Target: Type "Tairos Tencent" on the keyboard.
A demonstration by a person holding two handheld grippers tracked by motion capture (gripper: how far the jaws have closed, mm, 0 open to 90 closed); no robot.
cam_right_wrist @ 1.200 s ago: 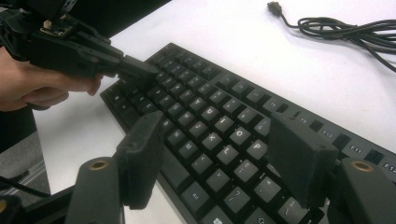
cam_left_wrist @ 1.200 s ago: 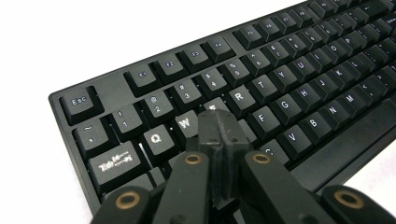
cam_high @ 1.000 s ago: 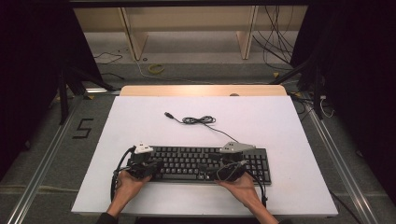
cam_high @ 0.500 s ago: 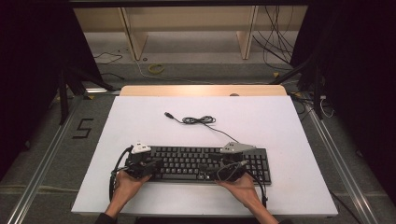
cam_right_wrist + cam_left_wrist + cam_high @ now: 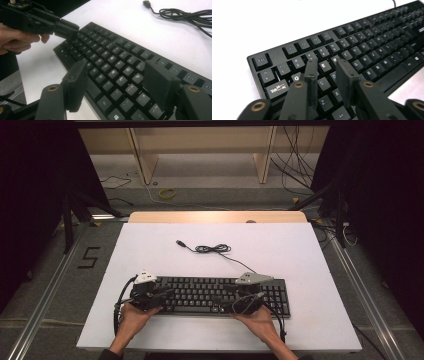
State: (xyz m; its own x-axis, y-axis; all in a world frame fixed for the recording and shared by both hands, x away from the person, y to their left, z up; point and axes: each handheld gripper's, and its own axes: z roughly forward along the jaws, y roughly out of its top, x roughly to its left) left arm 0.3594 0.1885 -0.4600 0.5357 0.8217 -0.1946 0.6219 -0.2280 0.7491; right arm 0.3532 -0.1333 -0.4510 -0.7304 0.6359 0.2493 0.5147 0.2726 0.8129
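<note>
Keyboard (image 5: pixel 220 295), black, lies flat along the near edge of the white counter (image 5: pixel 300 255), its coiled cable (image 5: pixel 212 249) trailing toward the far side. Over the left end, the left tool (image 5: pixel 327 72) hovers above the Q, W, E keys, jaws narrowly parted and gripping nothing. Over the right half, the right tool (image 5: pixel 117 82) has its jaws spread wide above the letter keys, empty.
</note>
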